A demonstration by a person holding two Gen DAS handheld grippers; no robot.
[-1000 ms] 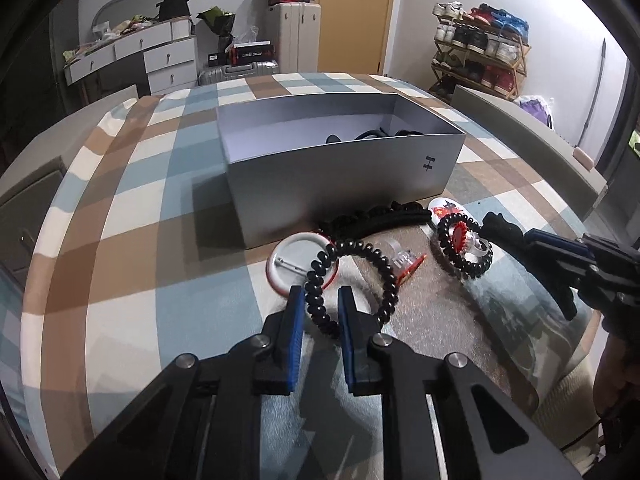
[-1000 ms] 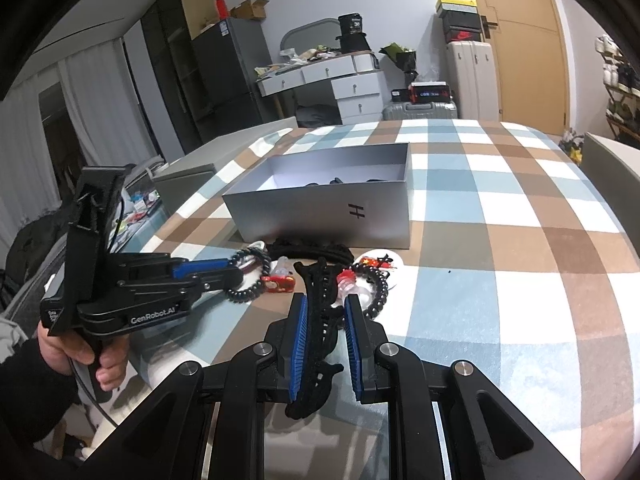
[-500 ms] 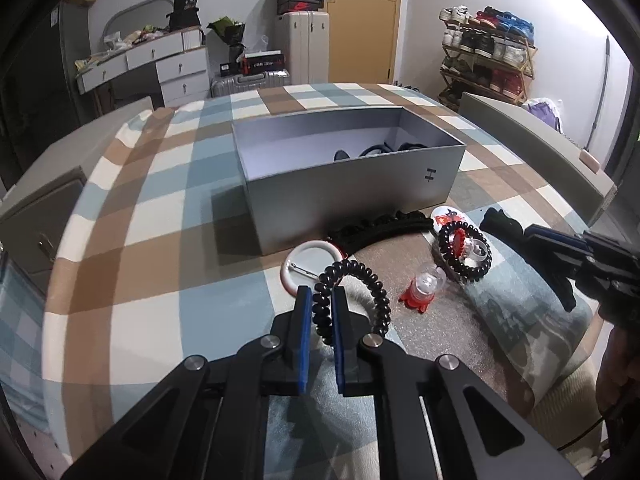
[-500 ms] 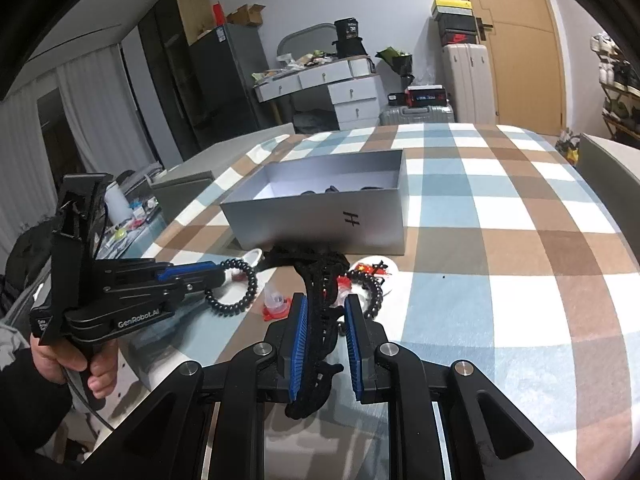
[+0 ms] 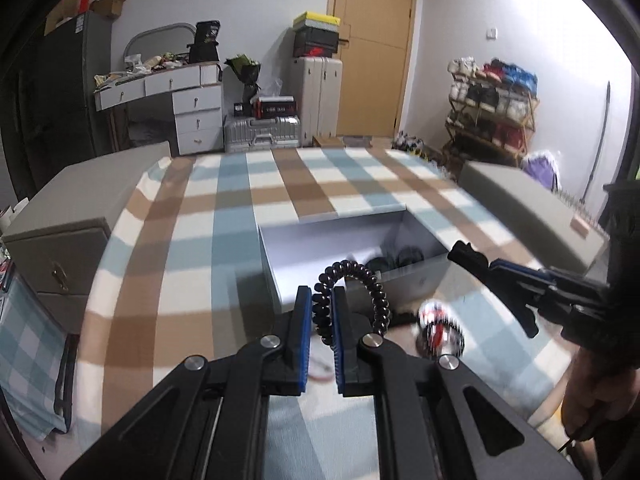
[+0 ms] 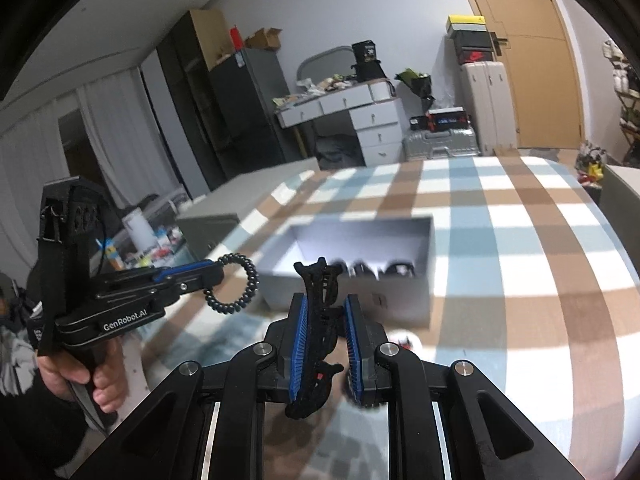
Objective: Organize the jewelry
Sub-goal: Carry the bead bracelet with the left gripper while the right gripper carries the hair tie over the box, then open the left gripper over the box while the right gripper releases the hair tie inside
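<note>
The left gripper (image 5: 321,312) was closed on a black coiled bracelet (image 5: 360,280), which arched up from between its blue pads and hung clear of the checked cloth (image 5: 192,208). Beyond it sat the open grey box (image 5: 320,240), with dark pieces lying along its near inside wall.

The left wrist view alone showed a blurred red and black item (image 5: 438,326) on the cloth just right of the pads, and the right gripper (image 5: 466,254) reaching in from the right edge.

The right wrist view showed what that one hid: the right gripper (image 6: 326,320) was clamped on a black hair clip (image 6: 320,312), held upright with its top near the box's (image 6: 360,236) front wall. To the left, a hand (image 6: 76,376) held the left gripper (image 6: 218,272), the bracelet (image 6: 236,284) looping from its tip, apart from the box.
</note>
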